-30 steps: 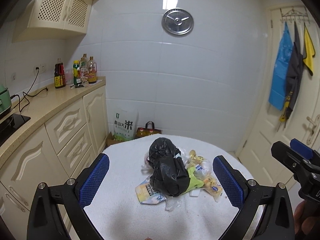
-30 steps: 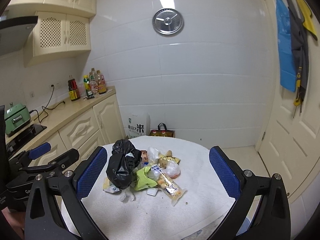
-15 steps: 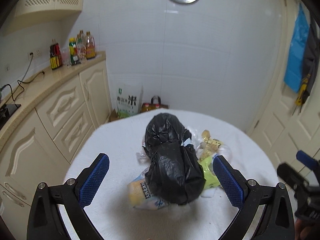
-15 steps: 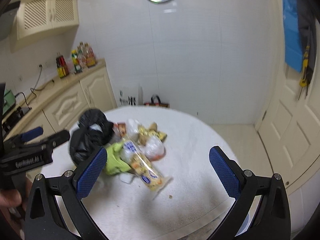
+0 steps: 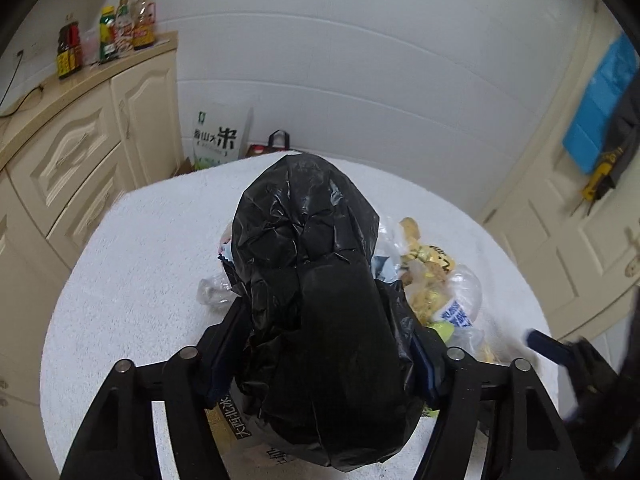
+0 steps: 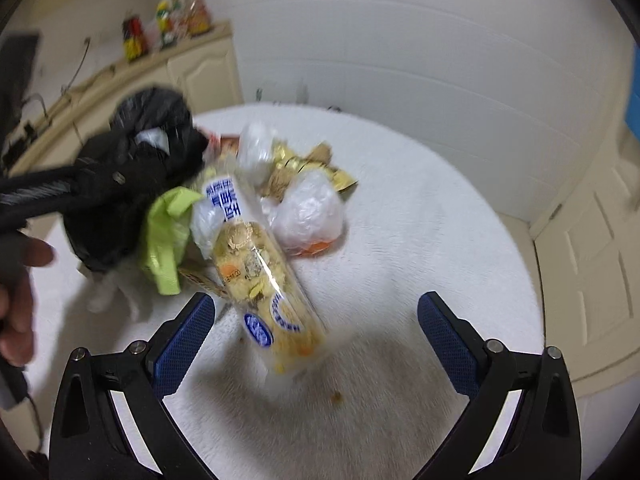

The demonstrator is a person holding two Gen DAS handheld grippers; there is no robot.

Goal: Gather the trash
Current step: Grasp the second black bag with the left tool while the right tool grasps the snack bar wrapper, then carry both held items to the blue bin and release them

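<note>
In the left wrist view, the black trash bag (image 5: 320, 304) is seen lying near the middle of the round, white-covered desk (image 5: 132, 264), on top of a yellow printed wrapper (image 5: 236, 428). The left claw (image 5: 320, 356) is being closed around the bag's near end; its two fingers are set against the crumpled plastic on either side, though a firm clench cannot be confirmed. Loose snack wrappers (image 5: 430, 276) are left uncollected just beside the bag, toward the desk's right edge. The right claw is glimpsed, blurred, at the right edge of the desk.

In the right wrist view, the right claw (image 6: 316, 340) is held wide, only beginning to close, with nothing pressed by its pads. A clear snack packet (image 6: 260, 280) lies between the fingers, untouched. Beyond it, a green plastic scrap (image 6: 168, 236), a white plastic bundle (image 6: 308, 208) and gold wrappers (image 6: 296, 164) remain scattered near the desk's middle.

The task is judged barely begun: the bag is only now being taken up, and no litter appears to be inside it yet.
</note>
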